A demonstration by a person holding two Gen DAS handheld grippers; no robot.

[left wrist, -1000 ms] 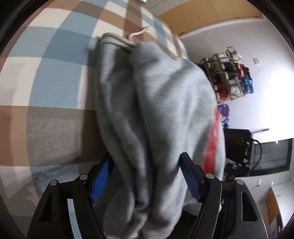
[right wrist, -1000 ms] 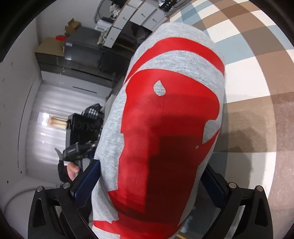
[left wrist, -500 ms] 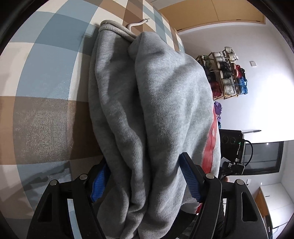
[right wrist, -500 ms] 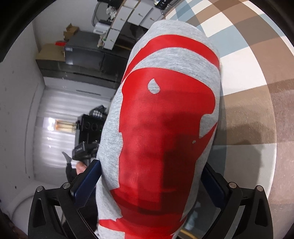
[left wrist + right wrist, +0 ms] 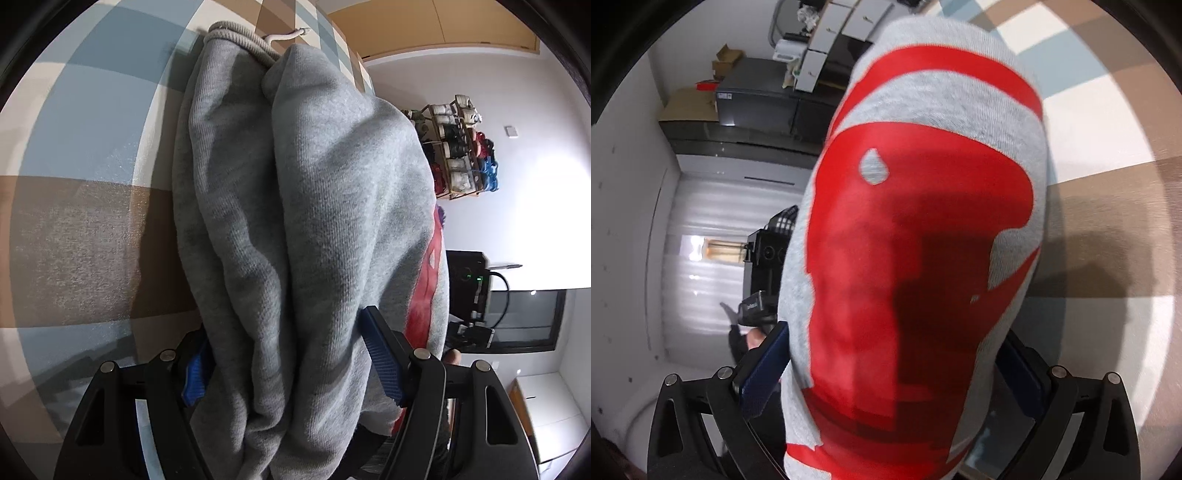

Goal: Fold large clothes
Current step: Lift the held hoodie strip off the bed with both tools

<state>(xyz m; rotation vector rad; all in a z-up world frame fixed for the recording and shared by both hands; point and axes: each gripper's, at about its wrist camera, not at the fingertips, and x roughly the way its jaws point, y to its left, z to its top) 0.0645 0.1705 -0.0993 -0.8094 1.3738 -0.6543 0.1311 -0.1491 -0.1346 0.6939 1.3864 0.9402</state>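
A grey hoodie (image 5: 303, 221) with a large red print (image 5: 916, 258) hangs bunched in both grippers above a checked blue, brown and white surface (image 5: 74, 221). My left gripper (image 5: 291, 358) is shut on a thick fold of the grey fabric, which fills the space between its blue pads (image 5: 380, 365). My right gripper (image 5: 890, 365) is shut on the printed part, which hides most of its right finger. The hoodie's drawcord and ribbed hem (image 5: 236, 37) rest on the surface at the far end.
A shoe rack (image 5: 458, 147) stands against the white wall at the right of the left wrist view. Dark cabinets and cardboard boxes (image 5: 701, 92) show at the left of the right wrist view, with the other hand-held gripper (image 5: 757, 306) beyond the cloth.
Both grippers keep their hold on the hoodie. The garment has shifted slightly, and more of the checked surface shows beside it in the left wrist view.
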